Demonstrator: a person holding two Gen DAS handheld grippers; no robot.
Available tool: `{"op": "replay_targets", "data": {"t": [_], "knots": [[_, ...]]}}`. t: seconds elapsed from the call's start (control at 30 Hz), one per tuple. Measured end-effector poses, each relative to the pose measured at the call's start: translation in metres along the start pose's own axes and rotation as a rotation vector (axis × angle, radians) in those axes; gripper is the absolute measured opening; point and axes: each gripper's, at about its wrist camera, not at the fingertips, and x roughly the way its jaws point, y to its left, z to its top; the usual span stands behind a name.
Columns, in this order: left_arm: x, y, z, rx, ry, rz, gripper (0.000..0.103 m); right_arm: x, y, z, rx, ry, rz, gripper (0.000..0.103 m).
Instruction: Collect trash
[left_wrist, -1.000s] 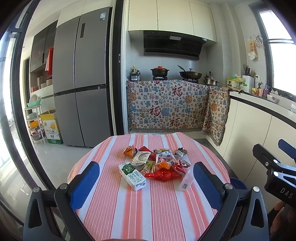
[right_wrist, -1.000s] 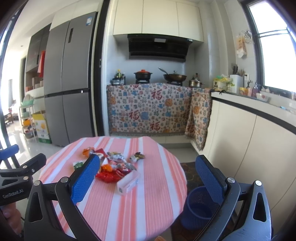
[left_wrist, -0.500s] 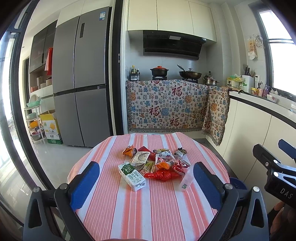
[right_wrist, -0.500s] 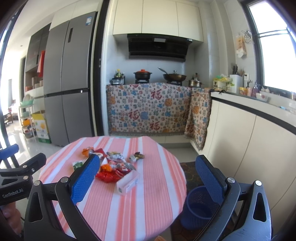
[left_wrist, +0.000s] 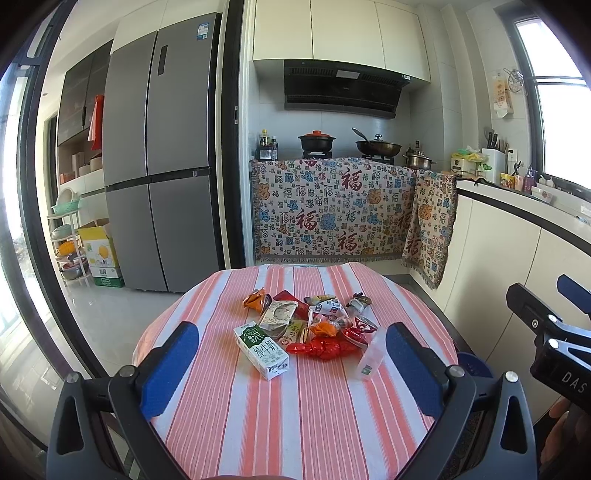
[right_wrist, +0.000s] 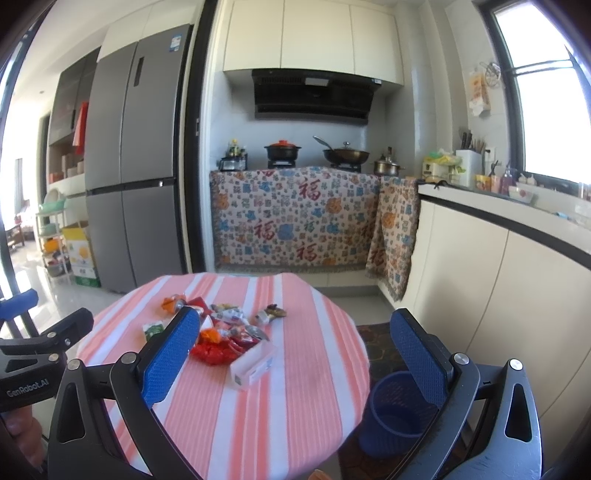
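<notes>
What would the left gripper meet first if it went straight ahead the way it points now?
Probably the trash pile: the left gripper is open and aimed over the striped table, with the green milk carton and red wrapper nearest in line. Depth is uncertain; it might pass above them.

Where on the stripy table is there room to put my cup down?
The striped table is bare along its near edge, between the milk carton and the left tool. The far rim behind the wrappers is bare too. The middle is crowded with trash.

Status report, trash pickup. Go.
Left claw open, empty. Right claw open, empty. Trash pile untouched on striped table; blue bin on floor beside it. Nothing in the way.
</notes>
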Motion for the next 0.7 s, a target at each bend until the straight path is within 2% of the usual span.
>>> {"op": "replay_targets", "data": {"t": [0.7], "knots": [[0.0015, -0.0022, -0.0024, 0.004, 0.004, -0.004, 0.103, 0.0001, -0.0004, -0.0026, 0.002, 0.009, -0.001, 0.103]]}}
